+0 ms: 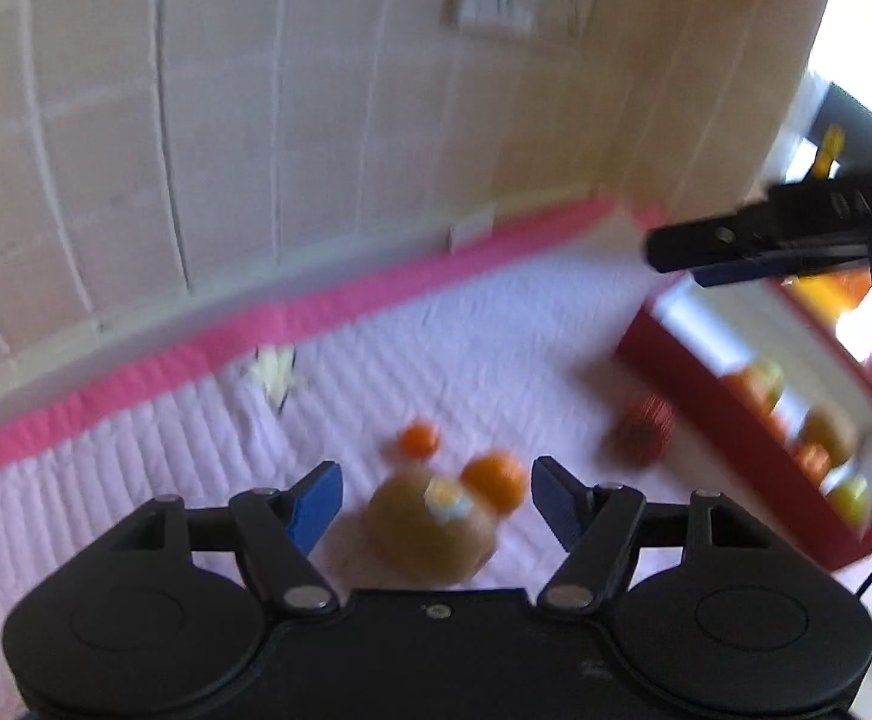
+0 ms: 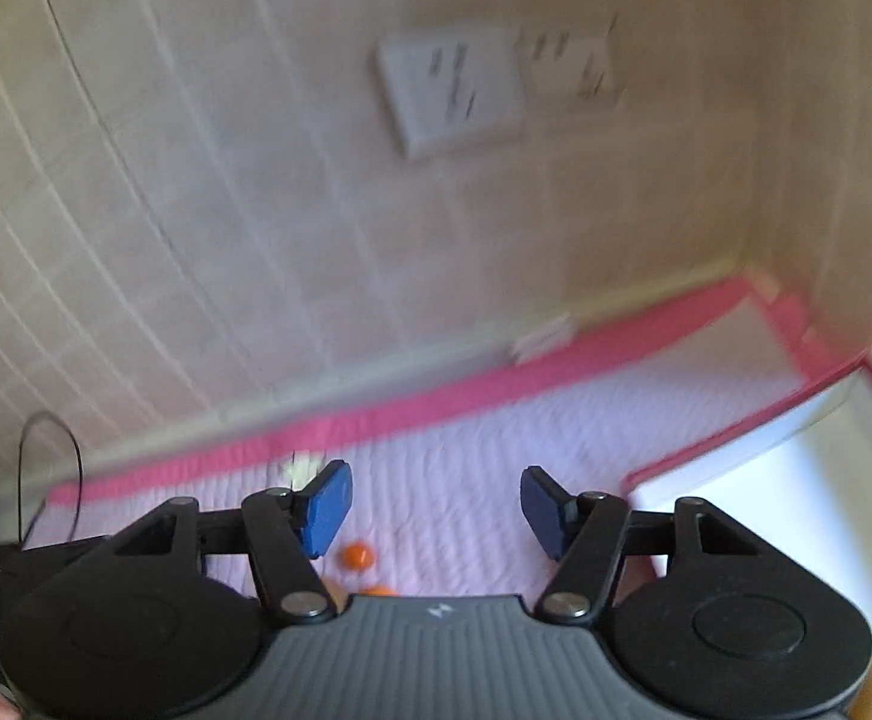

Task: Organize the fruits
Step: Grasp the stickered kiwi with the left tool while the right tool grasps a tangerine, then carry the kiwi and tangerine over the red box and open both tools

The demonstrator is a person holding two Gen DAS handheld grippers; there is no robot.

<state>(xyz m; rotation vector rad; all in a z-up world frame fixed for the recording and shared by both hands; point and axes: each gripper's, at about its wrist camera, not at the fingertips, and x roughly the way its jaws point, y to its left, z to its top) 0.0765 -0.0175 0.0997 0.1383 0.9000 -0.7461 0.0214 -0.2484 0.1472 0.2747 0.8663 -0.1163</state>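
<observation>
Left gripper (image 1: 436, 501) first: from its own cam I see both blue pads spread wide apart, nothing clamped between them, and it hangs above the pale quilted mat (image 1: 135, 480) w/ the pink border (image 1: 339, 306). Just beyond the pads, a brownish round fruit (image 1: 429, 534) w/ a small pale sticker lies on the mat, and an orange (image 1: 496, 477) is touching it on its right side. A smaller orange fruit (image 1: 419, 439) sits a bit further back, apart from these two. More to the right a red, rough-skinned fruit (image 1: 640, 435) lies on the mat near the red box (image 1: 706, 396). The box is tilted in this view and holds several fruits in its compartments, orange and yellow-green ones, but blur is strong and I cannot tell which kind each is. The right gripper (image 1: 676, 255) comes in from the right edge over the box; from this side I cannot tell its opening. In the right wrist cam, the right gripper (image 2: 436, 507) has its pads well apart too, holding nothing. It points toward the tiled wall (image 2: 255, 210), where two white sockets (image 2: 454, 90) are mounted. Below it is the same mat, w/ the small orange fruit (image 2: 357, 555) between the fingers, closer to the left one. The box corner (image 2: 736, 462) shows at right, white inside.
</observation>
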